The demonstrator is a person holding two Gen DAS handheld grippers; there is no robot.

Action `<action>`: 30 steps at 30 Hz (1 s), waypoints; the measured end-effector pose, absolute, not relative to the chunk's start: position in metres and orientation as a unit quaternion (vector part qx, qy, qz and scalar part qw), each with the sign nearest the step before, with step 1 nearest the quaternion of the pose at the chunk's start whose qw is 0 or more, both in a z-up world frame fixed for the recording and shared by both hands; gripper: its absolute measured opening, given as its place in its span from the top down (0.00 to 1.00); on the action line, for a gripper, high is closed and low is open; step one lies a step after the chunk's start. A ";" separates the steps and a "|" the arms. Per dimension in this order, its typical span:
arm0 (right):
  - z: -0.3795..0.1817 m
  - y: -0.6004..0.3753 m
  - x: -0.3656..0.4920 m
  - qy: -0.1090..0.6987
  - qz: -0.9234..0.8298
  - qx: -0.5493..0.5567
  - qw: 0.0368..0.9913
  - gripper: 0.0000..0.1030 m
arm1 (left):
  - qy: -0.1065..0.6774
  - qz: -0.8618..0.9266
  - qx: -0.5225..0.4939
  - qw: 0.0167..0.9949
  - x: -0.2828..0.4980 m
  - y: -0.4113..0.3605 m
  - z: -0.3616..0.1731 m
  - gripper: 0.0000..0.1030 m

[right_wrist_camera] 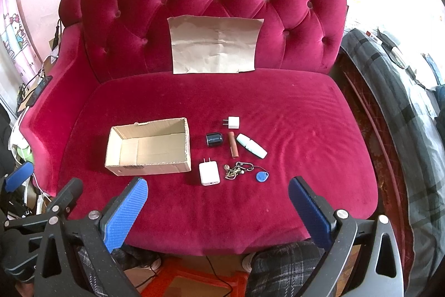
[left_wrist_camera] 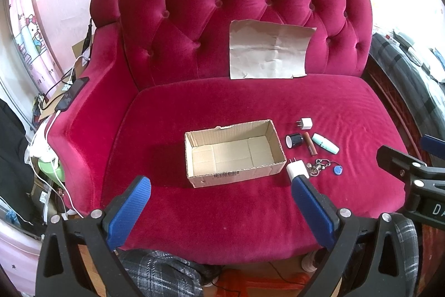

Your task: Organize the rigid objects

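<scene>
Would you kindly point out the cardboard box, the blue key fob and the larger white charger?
cardboard box (right_wrist_camera: 133,148): right wrist view, inner floor.
blue key fob (right_wrist_camera: 261,176): right wrist view, middle of its face.
larger white charger (right_wrist_camera: 209,172): right wrist view, top face.

Black tongs (right_wrist_camera: 218,192), blue ribbed pads (right_wrist_camera: 125,213), silver screws.

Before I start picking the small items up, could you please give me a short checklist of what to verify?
1. Box open and empty: ok.
2. Left gripper jaws open, holding nothing: ok.
3. Right gripper jaws open, holding nothing: ok.
4. Items lie apart enough to grasp singly: ok for the small charger, black cap, brown tube and mint tube; not ok for the keys, bunched with the blue tag.
5. Large charger clear of the box wall: ok, a narrow gap shows.
6. Items' weight or slipperiness: cannot tell.
</scene>
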State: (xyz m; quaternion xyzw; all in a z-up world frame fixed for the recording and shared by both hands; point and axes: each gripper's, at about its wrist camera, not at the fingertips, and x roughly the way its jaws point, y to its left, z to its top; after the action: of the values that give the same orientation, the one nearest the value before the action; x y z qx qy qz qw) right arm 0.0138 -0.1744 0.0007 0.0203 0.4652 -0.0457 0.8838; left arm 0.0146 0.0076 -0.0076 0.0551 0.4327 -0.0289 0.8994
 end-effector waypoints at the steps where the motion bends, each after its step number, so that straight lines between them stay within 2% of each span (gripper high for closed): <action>1: 0.000 -0.175 0.015 0.465 -0.046 0.021 0.884 0.00 | 0.433 -0.029 0.055 0.899 0.015 0.008 -0.008 0.00; 30: -0.019 -0.189 0.054 0.475 -0.056 0.020 0.878 0.00 | 0.441 -0.019 0.057 0.895 0.063 0.029 -0.031 0.00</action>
State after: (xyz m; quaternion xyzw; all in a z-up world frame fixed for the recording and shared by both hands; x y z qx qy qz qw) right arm 0.0541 -0.1893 -0.0186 0.0202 0.4749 -0.0558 0.8781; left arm 0.0628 0.0289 -0.0306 0.0570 0.4414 -0.0190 0.8953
